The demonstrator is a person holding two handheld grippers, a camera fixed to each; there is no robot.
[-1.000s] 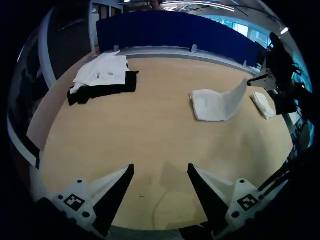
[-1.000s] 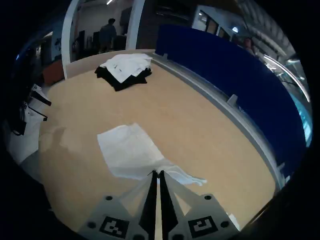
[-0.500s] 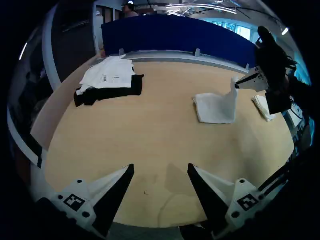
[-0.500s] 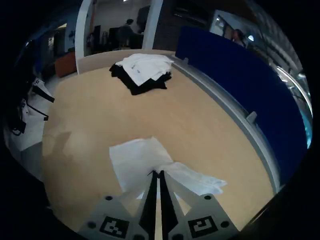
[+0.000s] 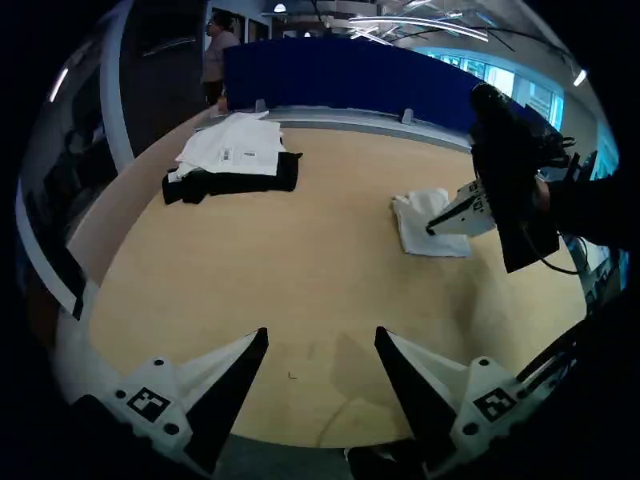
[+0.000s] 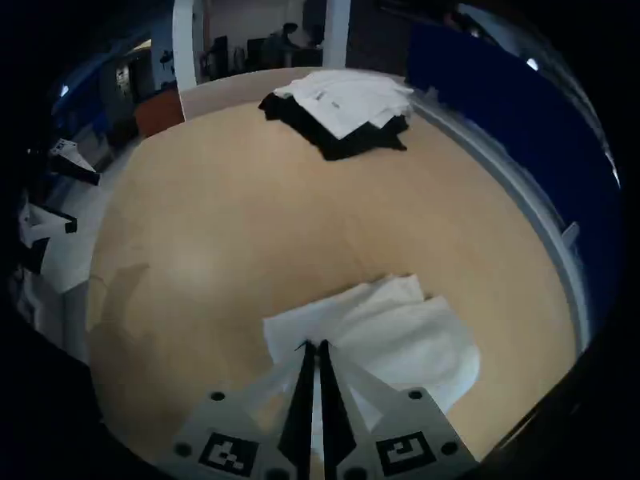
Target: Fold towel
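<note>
Towel (image 6: 384,332) on table (image 5: 280,264), well apart from clothes pile (image 5: 232,156), flap doubled over | right gripper (image 6: 313,352) clenched on its near edge | left gripper (image 5: 320,344) parted, empty, also well apart from pile | I'd lower the edge flat, line up corners, then let go.

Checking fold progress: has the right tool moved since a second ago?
Yes: the right tool swung left, across the towel, toward the clothes stack.
</note>
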